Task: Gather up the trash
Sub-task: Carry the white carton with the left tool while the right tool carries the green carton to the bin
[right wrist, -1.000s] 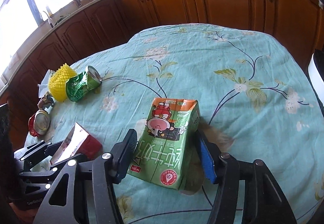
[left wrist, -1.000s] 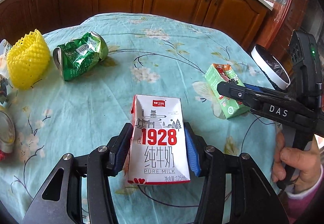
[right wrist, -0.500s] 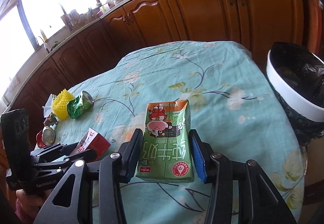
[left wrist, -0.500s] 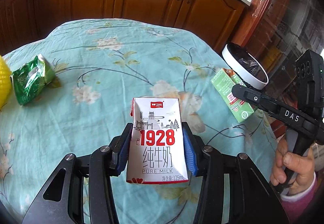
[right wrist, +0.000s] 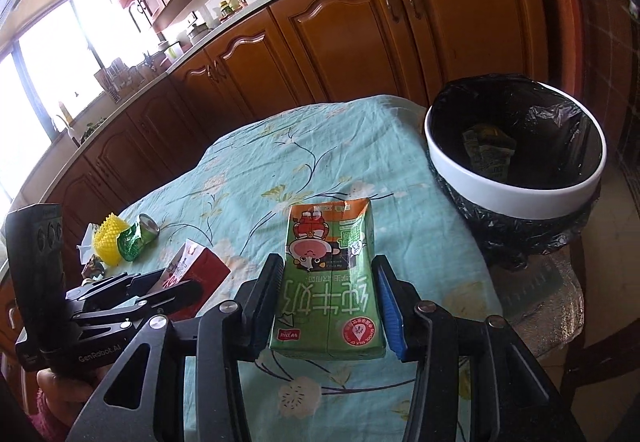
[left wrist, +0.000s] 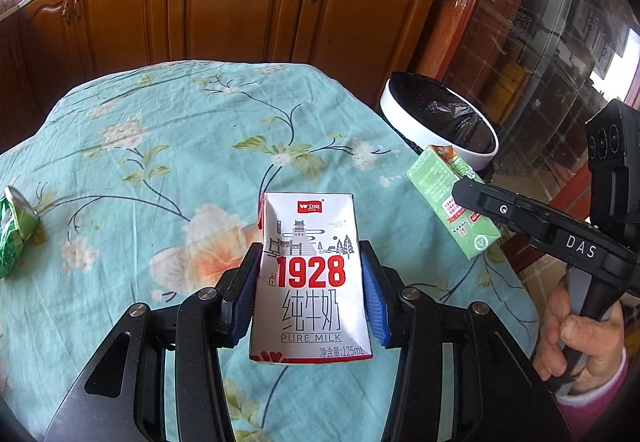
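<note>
My left gripper is shut on a white "1928" milk carton and holds it above the floral tablecloth. My right gripper is shut on a green milk carton, also lifted. The green carton shows in the left wrist view, near the bin. The white trash bin with a black liner stands beside the table's right edge, with some wrappers inside. The left gripper and its carton show in the right wrist view.
A crushed green can, a yellow foam net and other small trash lie at the table's far left. The can also shows in the left wrist view. Wooden cabinets stand behind the table.
Both grippers have lifted their cartons off the table and swung right toward the bin. The bin now fills more of both views.
</note>
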